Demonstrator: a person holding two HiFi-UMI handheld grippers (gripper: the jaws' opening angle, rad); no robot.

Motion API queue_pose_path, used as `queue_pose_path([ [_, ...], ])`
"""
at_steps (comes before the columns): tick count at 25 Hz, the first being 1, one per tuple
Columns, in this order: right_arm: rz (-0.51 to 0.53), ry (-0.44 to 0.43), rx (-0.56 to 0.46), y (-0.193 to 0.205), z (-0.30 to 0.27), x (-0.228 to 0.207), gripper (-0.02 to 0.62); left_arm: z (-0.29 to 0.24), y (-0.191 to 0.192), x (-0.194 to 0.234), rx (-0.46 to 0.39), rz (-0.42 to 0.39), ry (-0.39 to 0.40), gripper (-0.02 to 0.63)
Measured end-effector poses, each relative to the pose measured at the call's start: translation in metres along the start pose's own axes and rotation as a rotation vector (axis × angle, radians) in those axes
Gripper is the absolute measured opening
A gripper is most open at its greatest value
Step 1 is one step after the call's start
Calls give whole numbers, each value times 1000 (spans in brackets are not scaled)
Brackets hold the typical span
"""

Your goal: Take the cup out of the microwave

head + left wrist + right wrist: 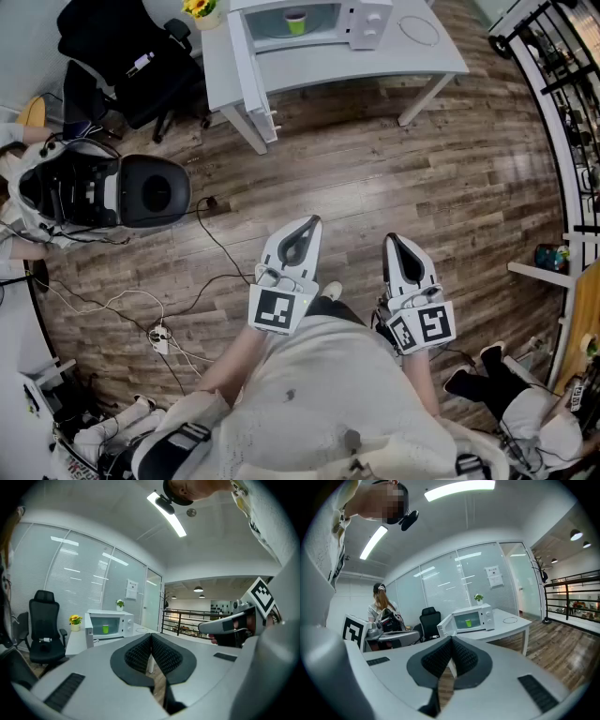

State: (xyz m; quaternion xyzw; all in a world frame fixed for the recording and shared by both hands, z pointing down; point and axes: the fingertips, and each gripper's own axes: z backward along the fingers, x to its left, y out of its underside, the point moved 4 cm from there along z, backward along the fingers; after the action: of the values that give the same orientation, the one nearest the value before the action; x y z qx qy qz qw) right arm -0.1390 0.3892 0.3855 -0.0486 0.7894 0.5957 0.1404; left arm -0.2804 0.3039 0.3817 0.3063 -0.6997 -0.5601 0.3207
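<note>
Closest to me, over the wooden floor, my left gripper had its jaws pressed together on nothing, and my right gripper was likewise closed and empty. Well ahead, the white microwave stood on a white table with its door swung open. Inside its cavity I saw the green cup standing upright, long axis vertical, mouth up, well apart from both grippers.

Wood-plank floor, white table, black office chair, glazed partition with perhaps blinds, ceiling strip light, black railing.
</note>
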Motion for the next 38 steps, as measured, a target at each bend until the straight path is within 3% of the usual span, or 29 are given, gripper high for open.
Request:
queue_pose_path([
  [6,11,-6,1,34,143,35,6,112,18,-107,27,73,-26,21],
  [11,66,-33,-27,35,204,70,6,163,10,-155,-18,13,15,21],
  [15,70,-31,-60,27,217,81,6,177,1,-175,-48,-16,30,21],
  [24,118,-70,-84,30,233,98,6,205,12,-182,-47,-57,-44,21],
  [34,127,-61,-111,34,260,76,6,204,18,-201,-87,-52,-111,26],
  [35,119,-53,-113,34,263,71,8,200,18,-204,-81,-47,-101,36],
  [38,111,-32,-115,33,267,60,8,187,13,-212,-80,-28,-59,189],
])
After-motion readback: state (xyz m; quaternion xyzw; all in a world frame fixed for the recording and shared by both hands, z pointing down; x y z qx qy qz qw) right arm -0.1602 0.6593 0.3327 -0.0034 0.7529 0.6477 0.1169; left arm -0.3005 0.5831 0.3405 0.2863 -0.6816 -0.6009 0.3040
